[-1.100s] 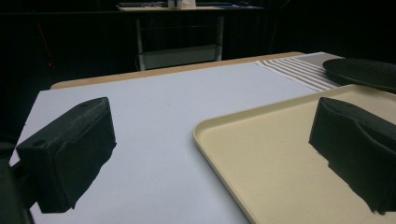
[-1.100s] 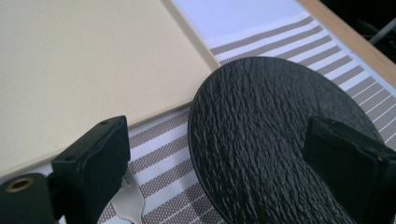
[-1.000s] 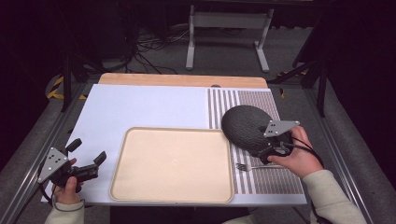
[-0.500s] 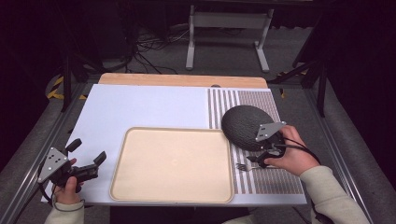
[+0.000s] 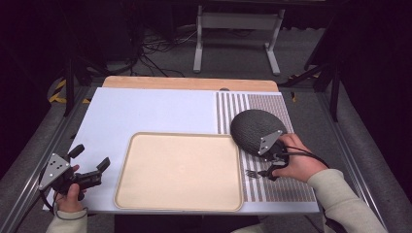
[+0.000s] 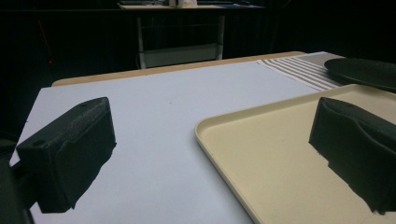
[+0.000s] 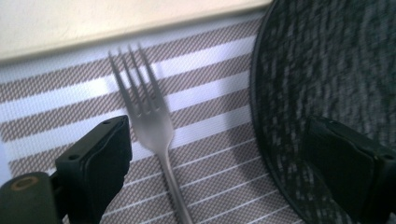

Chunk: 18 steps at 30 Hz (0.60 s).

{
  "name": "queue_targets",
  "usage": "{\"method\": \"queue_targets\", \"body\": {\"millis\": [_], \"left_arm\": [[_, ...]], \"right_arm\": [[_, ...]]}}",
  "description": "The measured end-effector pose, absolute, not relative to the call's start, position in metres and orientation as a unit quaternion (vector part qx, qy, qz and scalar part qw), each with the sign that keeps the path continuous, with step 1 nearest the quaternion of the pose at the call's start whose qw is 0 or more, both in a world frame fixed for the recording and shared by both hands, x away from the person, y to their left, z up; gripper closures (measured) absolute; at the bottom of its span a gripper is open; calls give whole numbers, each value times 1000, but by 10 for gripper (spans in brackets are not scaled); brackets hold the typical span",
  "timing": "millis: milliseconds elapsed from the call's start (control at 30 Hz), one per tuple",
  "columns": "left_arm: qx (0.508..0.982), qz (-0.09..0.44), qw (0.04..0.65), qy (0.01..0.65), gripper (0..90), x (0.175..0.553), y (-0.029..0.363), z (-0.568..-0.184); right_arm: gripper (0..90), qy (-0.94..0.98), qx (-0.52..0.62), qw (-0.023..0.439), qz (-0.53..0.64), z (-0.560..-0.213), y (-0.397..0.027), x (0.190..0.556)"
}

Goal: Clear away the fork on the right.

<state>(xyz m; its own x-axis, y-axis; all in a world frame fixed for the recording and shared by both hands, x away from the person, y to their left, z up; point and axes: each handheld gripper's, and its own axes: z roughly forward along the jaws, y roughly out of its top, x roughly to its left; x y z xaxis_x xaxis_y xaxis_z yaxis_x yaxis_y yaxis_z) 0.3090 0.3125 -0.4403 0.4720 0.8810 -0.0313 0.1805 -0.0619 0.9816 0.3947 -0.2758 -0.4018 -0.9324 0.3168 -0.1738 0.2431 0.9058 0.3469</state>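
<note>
A silver fork (image 7: 150, 122) lies on the striped placemat (image 5: 282, 187), tines toward the beige tray (image 5: 180, 170); it shows small in the high view (image 5: 251, 173). My right gripper (image 7: 224, 163) hangs open low over it, one jaw left of the fork's neck, the other over the dark textured plate (image 7: 327, 70). From above, that gripper (image 5: 270, 166) sits at the plate's (image 5: 253, 127) near edge. My left gripper (image 5: 91, 158) is open at the table's front left, holding nothing; its own view has this gripper (image 6: 215, 149) facing the tray's corner (image 6: 210, 126).
A pale blue mat (image 5: 145, 111) covers the table's left and middle; a wooden strip (image 5: 189, 83) runs along the far edge. Metal rails flank the table. A stand and cables lie on the dark floor beyond.
My right gripper has slid off the plate's right side toward the person and down to the fork by the plate's near edge. The left gripper has stayed still.
</note>
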Motion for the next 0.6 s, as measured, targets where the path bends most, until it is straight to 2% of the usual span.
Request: {"method": "queue_targets", "body": {"millis": [400,600], "left_arm": [[656,317,553,404,9,309,312,-441],[655,317,554,405,9,309,312,-441]], "right_arm": [[113,985,119,79,99,-406,-272,393],[182,989,108,61,77,-408,-272,391]]}}
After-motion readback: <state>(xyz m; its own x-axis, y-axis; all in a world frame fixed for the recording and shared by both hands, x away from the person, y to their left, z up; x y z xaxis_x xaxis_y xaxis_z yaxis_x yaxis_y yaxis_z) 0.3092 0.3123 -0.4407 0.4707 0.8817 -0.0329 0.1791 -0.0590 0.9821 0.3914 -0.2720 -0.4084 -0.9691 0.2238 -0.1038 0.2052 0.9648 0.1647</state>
